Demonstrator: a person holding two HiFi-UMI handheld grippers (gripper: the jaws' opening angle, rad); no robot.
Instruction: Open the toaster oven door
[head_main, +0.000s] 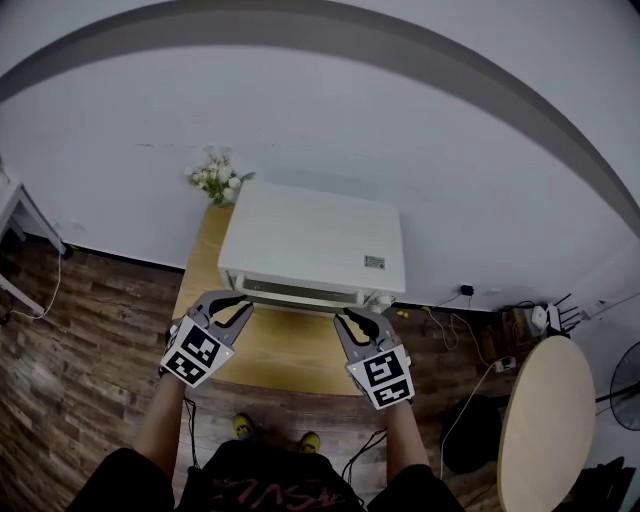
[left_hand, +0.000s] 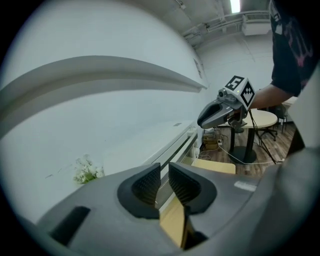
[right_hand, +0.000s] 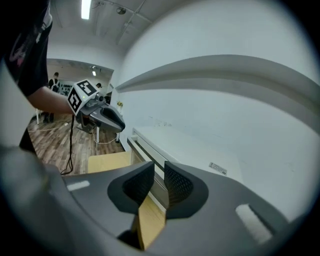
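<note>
A white toaster oven stands at the back of a small wooden table, its door closed and its handle bar along the front top edge. My left gripper hovers just before the oven's front left corner, jaws a little apart with nothing between them. My right gripper sits by the front right corner, also slightly open and empty. In the left gripper view the jaws point along the oven front, with the right gripper beyond. The right gripper view has its jaws over the oven.
A bunch of white flowers stands behind the oven's left corner against the wall. A round wooden table is at the right, with cables and a router on the floor. The person's feet are under the table's near edge.
</note>
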